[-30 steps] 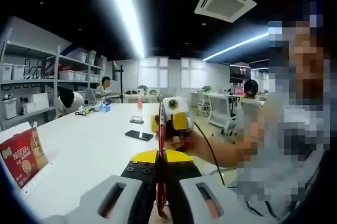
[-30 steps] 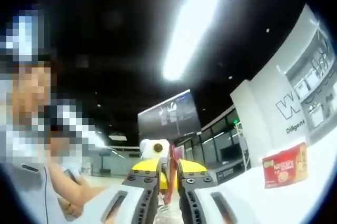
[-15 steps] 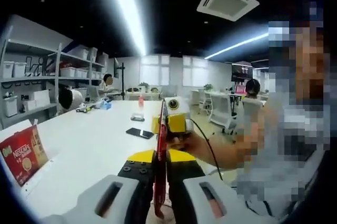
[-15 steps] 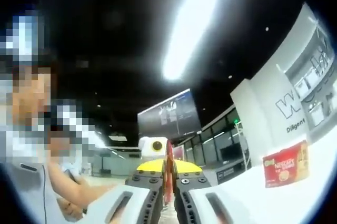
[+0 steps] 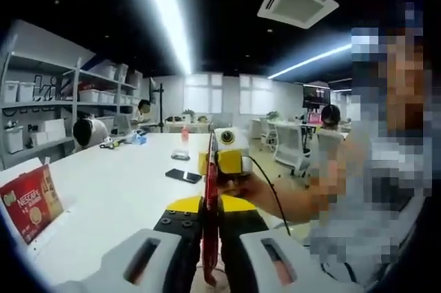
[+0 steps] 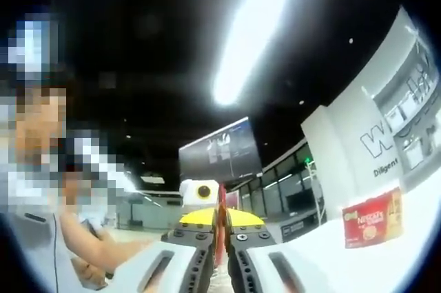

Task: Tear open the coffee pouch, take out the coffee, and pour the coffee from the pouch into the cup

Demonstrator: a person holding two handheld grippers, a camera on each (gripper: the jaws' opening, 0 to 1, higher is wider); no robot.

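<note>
We hold a thin red coffee pouch (image 5: 209,189) edge-on above the near end of a long white table (image 5: 117,196), pinched from both ends. In the left gripper view, our left gripper (image 5: 209,227) has its jaws pressed together on the pouch's near edge, the red strip running up between the black and yellow tips. Beyond it, the right gripper (image 5: 219,169) meets the pouch from the far side, gripped by a hand (image 5: 258,189). In the right gripper view the right gripper (image 6: 220,234) likewise shows its jaws closed on the red pouch (image 6: 220,227), with the left gripper (image 6: 201,200) just behind it; this view tilts up toward a dark ceiling and a bright strip light (image 6: 251,27). At the table's near left stands a red coffee box (image 5: 29,203), which the right gripper view places to the right, before a white wall (image 6: 375,217). A dark phone (image 5: 182,176) lies flat mid-table, with another small dark item (image 5: 180,156) farther back. Shelves with storage bins (image 5: 41,107) line the left wall, two people (image 5: 88,129) sit at the far left of the table, and another person (image 5: 328,115) sits at the desks far right.
</note>
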